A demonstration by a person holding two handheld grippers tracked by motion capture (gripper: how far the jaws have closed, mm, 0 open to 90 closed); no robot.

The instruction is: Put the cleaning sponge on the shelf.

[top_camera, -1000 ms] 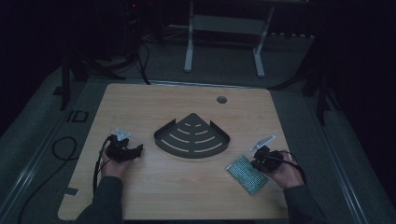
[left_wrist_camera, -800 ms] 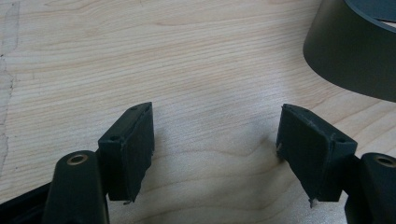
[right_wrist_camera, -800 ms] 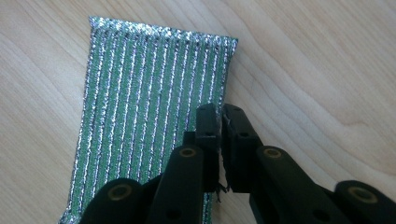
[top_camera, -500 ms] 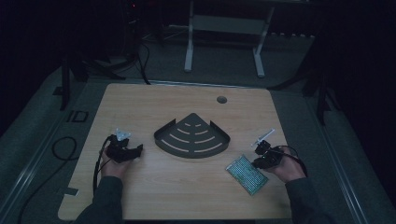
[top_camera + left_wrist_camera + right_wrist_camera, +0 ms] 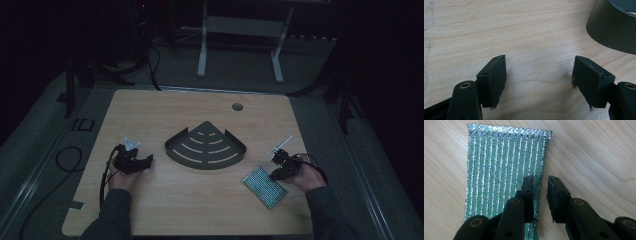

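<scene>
A green glittery scouring pad (image 5: 265, 186) (image 5: 504, 167) lies flat on the wooden table near the front right. My right gripper (image 5: 275, 167) (image 5: 540, 178) hovers over the pad's right edge, one jaw above the pad and the other above bare wood. Its jaws have just been opening and stand a small gap apart; they do not press on the pad. My left gripper (image 5: 146, 162) (image 5: 540, 60) rests at the front left, wide open over bare wood with nothing between its jaws. A black quarter-round shelf tray (image 5: 172, 149) (image 5: 614, 27) sits at the table's middle, just right of the left gripper.
The table (image 5: 200, 210) has a round cable hole (image 5: 237, 106) at the back right. Cables trail off its left edge to the floor. White desk legs (image 5: 202, 45) stand on the floor beyond the table.
The right gripper's jaws have parted a little over the pad's edge, and its top has tipped slightly away. The pad lies where it was. The left hand has not moved.
</scene>
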